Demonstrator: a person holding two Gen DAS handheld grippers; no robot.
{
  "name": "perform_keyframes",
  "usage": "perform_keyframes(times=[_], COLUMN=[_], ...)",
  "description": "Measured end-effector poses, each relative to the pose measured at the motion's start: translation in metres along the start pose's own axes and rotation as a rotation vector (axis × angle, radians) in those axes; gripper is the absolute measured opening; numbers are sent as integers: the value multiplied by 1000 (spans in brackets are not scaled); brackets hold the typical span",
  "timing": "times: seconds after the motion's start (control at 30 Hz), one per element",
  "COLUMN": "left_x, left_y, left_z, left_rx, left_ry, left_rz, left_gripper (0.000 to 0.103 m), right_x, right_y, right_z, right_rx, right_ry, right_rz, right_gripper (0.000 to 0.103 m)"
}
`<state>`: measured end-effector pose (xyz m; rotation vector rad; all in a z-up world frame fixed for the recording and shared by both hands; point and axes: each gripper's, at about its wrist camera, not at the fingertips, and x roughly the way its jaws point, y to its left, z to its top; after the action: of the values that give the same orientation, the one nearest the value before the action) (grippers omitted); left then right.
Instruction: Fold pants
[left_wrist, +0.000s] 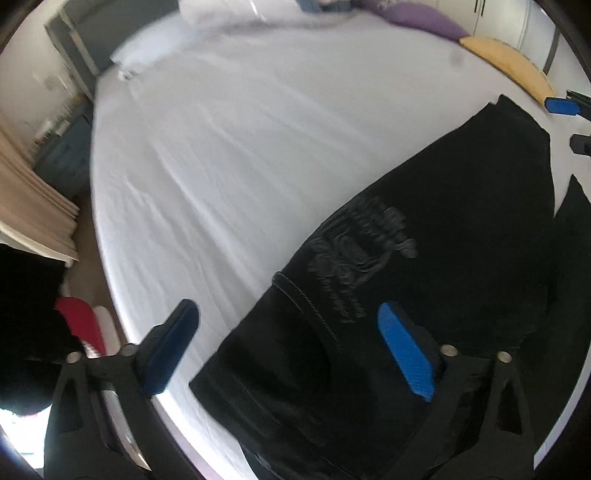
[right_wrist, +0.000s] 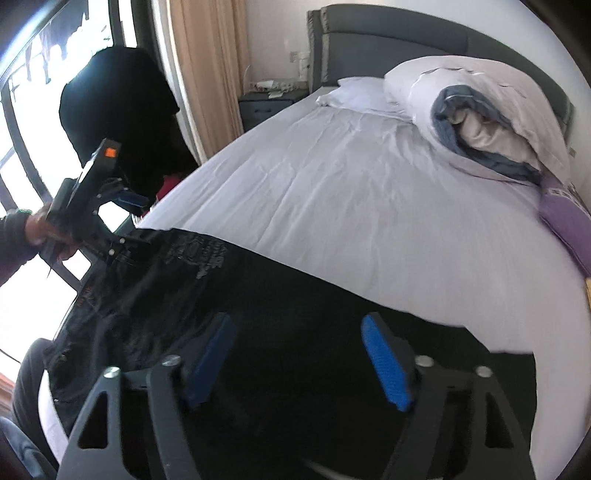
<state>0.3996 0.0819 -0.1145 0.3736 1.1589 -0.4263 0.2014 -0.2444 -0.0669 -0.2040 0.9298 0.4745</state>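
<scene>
Below both grippers, black pants (right_wrist: 258, 295) flat on bed (right_wrist: 351, 184); left gripper (left_wrist: 288, 347), right gripper (right_wrist: 295, 362) released, folding barely started.

**Black claws, blue pads**

Left claw (left_wrist: 288, 350) and right claw (right_wrist: 299, 362): black angular frames with triangular cut-outs, silver screw heads at the pivots, ribbed blue pads on the fingers. The left unit carries an orange square marking. The person's sleeve (right_wrist: 14, 240) is dark.

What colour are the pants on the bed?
Black pants with a grey print; clearest in the left wrist view.
</scene>
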Motion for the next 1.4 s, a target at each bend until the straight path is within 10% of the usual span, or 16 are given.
perform_keyframes(times=[0.4,0.5,0.6,1.4], left_x=[77,74,69,-95], left_y=[41,39,26,-91], left_z=[25,20,17,-79], left_rx=[-20,-32,-5,218], left_ry=[131,115,89,-300], left_rz=[-166,-195,-156,101], left_gripper=[61,16,10,9], right_x=[73,87,101,170], right_y=[-2,2,10,43], right_z=[29,34,44,79], right_rx=[-62,-99,-153,-494], right_ry=[40,66,97,325], right_rz=[84,81,74,73], right_gripper=[63,57,54,39])
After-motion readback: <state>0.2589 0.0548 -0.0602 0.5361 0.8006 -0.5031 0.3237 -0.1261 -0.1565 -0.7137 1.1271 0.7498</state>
